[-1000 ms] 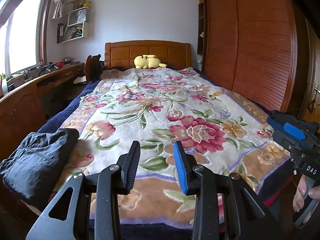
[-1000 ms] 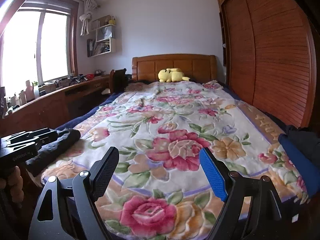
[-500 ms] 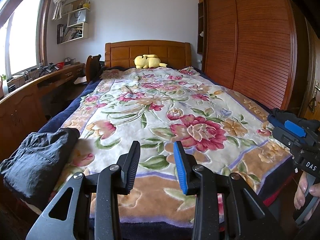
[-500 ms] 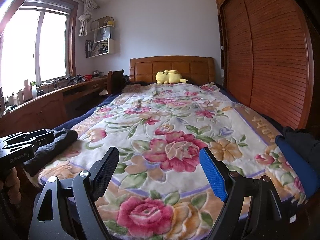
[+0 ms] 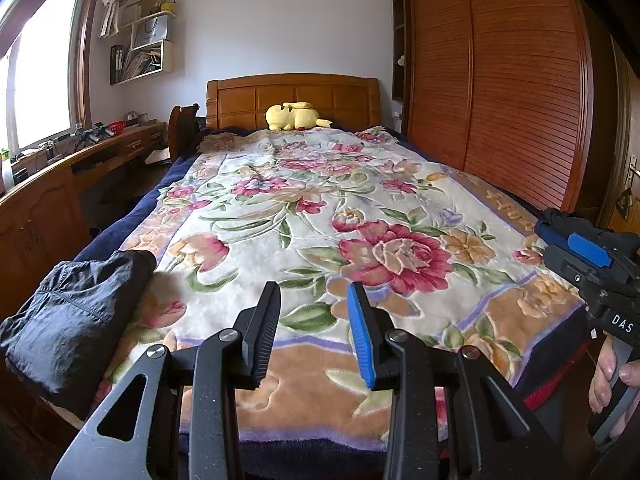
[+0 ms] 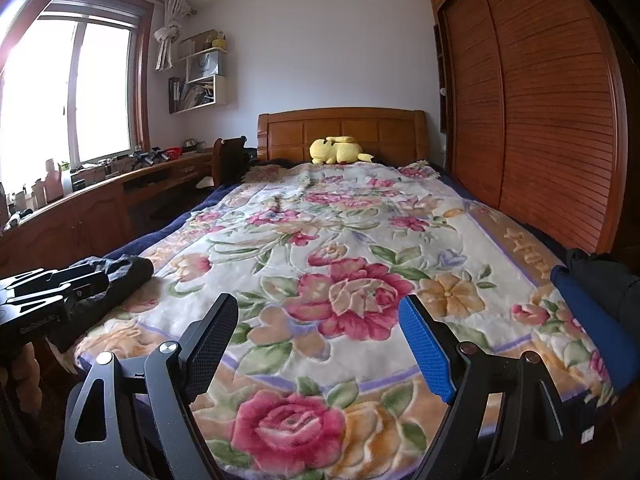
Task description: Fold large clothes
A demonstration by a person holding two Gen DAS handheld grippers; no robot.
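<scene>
Both claws idle over the foot of a bed with a floral blanket, clothes waiting at either edge.

My left claw stands partly spread and my right claw wide apart, neither pinching anything. A folded dark garment lies on the blanket's near left corner; a dark and blue garment sits at the near right edge. A yellow plush toy rests by the headboard.

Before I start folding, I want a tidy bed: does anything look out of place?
Mostly tidy. A dark garment lies bunched at the floral blanket's near left corner, partly overhanging the edge. A blue-and-black item sits at the near right edge. Nothing looks spilled or damaged.
</scene>
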